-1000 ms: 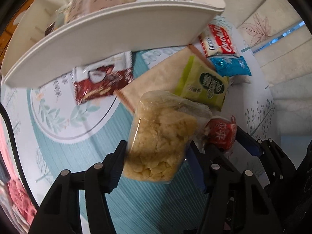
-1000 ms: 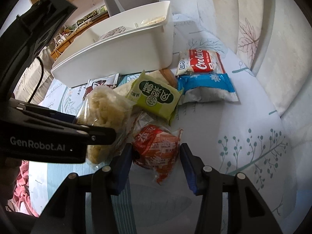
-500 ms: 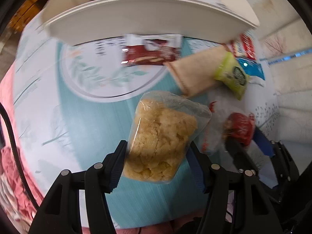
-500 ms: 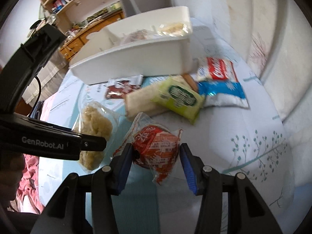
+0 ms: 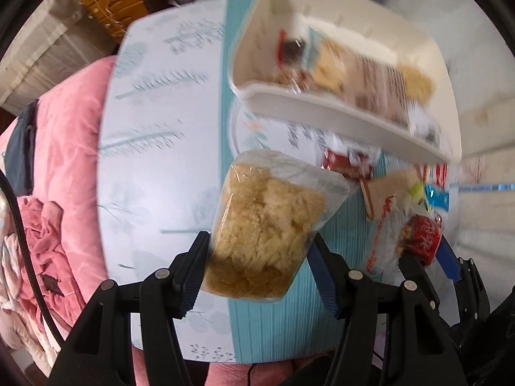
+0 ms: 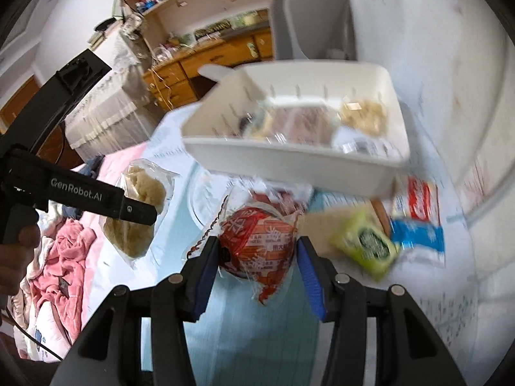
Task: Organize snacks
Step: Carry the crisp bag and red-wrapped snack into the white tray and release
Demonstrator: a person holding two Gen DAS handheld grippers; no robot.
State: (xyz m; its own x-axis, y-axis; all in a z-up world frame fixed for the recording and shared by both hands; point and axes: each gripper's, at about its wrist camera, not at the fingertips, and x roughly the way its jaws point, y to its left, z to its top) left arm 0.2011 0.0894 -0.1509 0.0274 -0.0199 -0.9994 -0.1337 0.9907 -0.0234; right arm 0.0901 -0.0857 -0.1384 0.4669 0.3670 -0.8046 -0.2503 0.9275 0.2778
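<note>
So at this point we had a snack in each hand, both lifted clear of the table. Our left gripper [image 5: 257,267] was clamped on a clear bag of crumbly yellow crisps [image 5: 267,234], pads pinching it low down on both sides. Our right gripper [image 6: 257,270] was closed around a round red-wrapped snack [image 6: 257,241] in loose clear film.

The white bin [image 6: 289,160] sat just beyond, already holding a few packs. A green packet [image 6: 367,244], a blue one [image 6: 418,234] and a red cookie pack [image 6: 421,199] lay on the tablecloth [image 5: 161,160] next to it.

Handling-wise, we figured both were light and squashy. The crisps looked fragile, so squeezing harder would probably crush them. The film looked slippery, so gripping the solid middle seemed safer than the loose ends.
</note>
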